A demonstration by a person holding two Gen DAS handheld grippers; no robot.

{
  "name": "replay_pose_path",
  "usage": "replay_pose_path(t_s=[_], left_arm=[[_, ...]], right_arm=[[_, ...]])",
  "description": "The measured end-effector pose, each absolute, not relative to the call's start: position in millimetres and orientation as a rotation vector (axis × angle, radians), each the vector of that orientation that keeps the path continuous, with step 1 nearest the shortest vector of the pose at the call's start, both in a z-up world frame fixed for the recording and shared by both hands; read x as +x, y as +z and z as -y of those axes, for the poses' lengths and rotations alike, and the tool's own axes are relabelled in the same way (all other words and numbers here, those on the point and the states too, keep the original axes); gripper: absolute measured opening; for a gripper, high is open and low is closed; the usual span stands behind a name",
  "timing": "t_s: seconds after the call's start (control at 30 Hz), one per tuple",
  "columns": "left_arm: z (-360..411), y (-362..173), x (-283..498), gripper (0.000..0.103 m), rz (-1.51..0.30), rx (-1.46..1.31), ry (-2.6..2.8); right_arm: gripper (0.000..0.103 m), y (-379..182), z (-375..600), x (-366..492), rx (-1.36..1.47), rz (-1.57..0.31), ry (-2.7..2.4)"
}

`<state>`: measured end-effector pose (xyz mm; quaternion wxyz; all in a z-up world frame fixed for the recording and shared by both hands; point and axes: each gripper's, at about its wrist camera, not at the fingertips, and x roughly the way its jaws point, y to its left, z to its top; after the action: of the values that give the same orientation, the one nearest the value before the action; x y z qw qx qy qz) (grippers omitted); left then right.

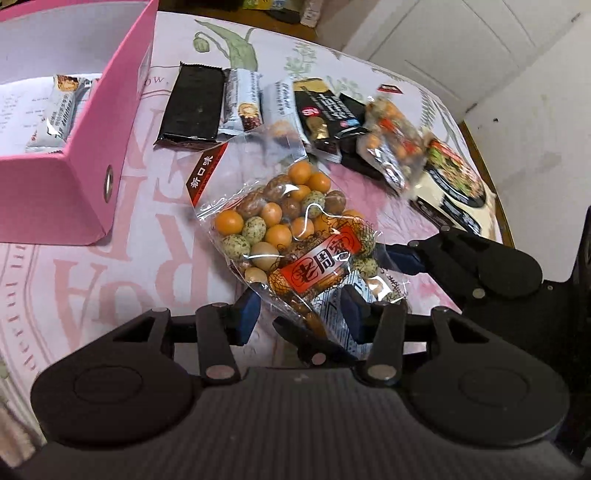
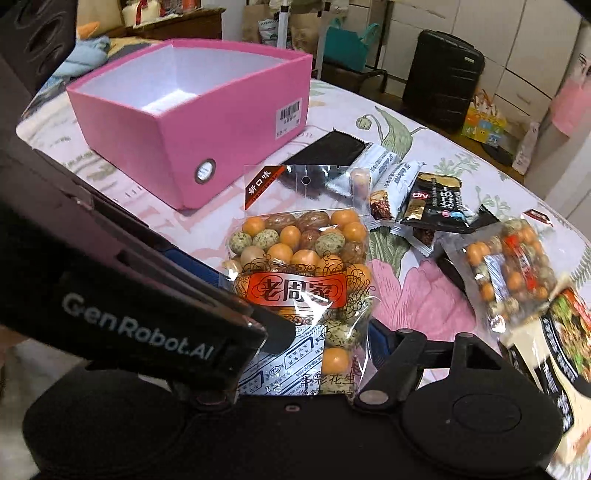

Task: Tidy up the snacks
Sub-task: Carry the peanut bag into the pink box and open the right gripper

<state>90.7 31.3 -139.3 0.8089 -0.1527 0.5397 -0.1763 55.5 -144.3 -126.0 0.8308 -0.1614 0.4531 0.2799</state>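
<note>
From my seat at the remote controls I see a table spread with a flowered tablecloth (image 2: pixel 424 295), pink blooms and green leaves on white, with large pale-pink lettering (image 1: pixel 122 280) printed across it. Past the table's far edge a black suitcase (image 2: pixel 441 79) stands upright on the floor, and near it sit a yellow printed bag (image 2: pixel 484 122) and a teal bag (image 2: pixel 351 42). White panelled cupboard doors (image 1: pixel 461 48) line the wall behind, and a dark wooden cabinet (image 2: pixel 177 24) stands at the back.
</note>
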Motion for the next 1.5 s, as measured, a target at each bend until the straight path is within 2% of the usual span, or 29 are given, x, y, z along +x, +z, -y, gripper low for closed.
replay_pose_path(t_s=[0.57,0.83,1.03,1.5], left_arm=[[-94.2,-37.9,42.4,0.046,-1.013,-0.35,-0.334],[-166.6,-12.7,67.0,0.046,-0.965,-0.372,-0.209],[-224.9,-34.3,120.5,0.046,-0.934,-0.416,-0.132],[-304.3,-133.3,187.4,0.046,-1.179,-0.708,0.017]], right_arm=[[0.08,-37.7,111.7,38.5,-0.307,-0.874,0.707],[0.08,-15.1,43.0,70.4,-0.406,-0.768,0.848],[0.081,-23.7,-18.3,130.1,-0.478,-0.708,0.985],[0.082,-98.5,-112.4,203.5,-0.73,-0.795,1.254]])
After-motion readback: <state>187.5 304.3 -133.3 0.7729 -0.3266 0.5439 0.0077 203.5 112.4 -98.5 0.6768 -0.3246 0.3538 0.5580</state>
